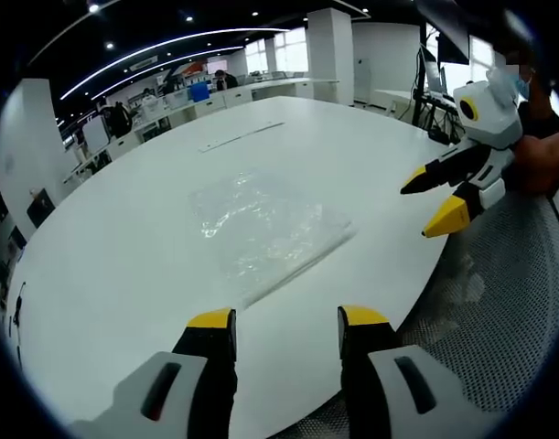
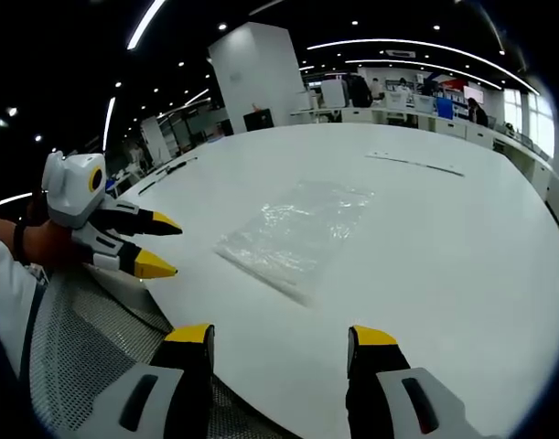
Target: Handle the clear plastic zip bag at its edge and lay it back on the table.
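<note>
Clear crinkled rect. zip bag flat at frame ctr on smooth white round worktop. Left gripper and right gripper: jaws released, nothing held.

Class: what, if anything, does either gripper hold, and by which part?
Nothing. Left gripper and right gripper are open; the zip bag lies flat on the table.

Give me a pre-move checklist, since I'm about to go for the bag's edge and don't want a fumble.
1. Clear plastic zip bag lies flat on the round white table: ok.
2. Left tongs open, nothing held: ok.
3. Right tongs open, nothing held: ok.
4. Bag's near edge free of other things: ok.
5. Both tongs apart from the bag, at the table's rim: ok.
6. Which edge carries the zip: cannot tell.
</note>
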A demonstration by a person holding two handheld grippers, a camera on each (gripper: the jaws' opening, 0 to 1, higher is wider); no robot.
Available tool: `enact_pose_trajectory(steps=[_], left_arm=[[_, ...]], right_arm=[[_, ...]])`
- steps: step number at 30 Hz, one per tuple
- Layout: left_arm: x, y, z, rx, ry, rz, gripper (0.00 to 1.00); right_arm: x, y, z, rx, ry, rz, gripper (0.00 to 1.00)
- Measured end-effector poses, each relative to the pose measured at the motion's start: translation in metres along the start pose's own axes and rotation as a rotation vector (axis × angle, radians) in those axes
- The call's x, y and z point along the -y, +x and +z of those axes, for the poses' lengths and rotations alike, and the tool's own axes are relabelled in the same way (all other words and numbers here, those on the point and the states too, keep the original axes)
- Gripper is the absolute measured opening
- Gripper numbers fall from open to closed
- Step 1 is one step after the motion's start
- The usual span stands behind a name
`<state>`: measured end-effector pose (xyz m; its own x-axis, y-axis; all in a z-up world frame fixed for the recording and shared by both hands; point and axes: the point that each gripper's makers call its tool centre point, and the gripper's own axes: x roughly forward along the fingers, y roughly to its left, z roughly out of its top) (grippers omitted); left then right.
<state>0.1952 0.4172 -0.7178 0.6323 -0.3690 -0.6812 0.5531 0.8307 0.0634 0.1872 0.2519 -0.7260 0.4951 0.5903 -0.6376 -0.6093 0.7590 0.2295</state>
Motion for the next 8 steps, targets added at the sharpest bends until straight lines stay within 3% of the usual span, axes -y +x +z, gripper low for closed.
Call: enact_pose_trajectory(steps=[8], left_arm=[[0.0005, -0.0007, 0.0001, 0.001, -0.002, -0.002, 0.42]], right_arm=[[0.0018, 0.0011, -0.0004, 0.001, 0.001, -0.001, 0.58]])
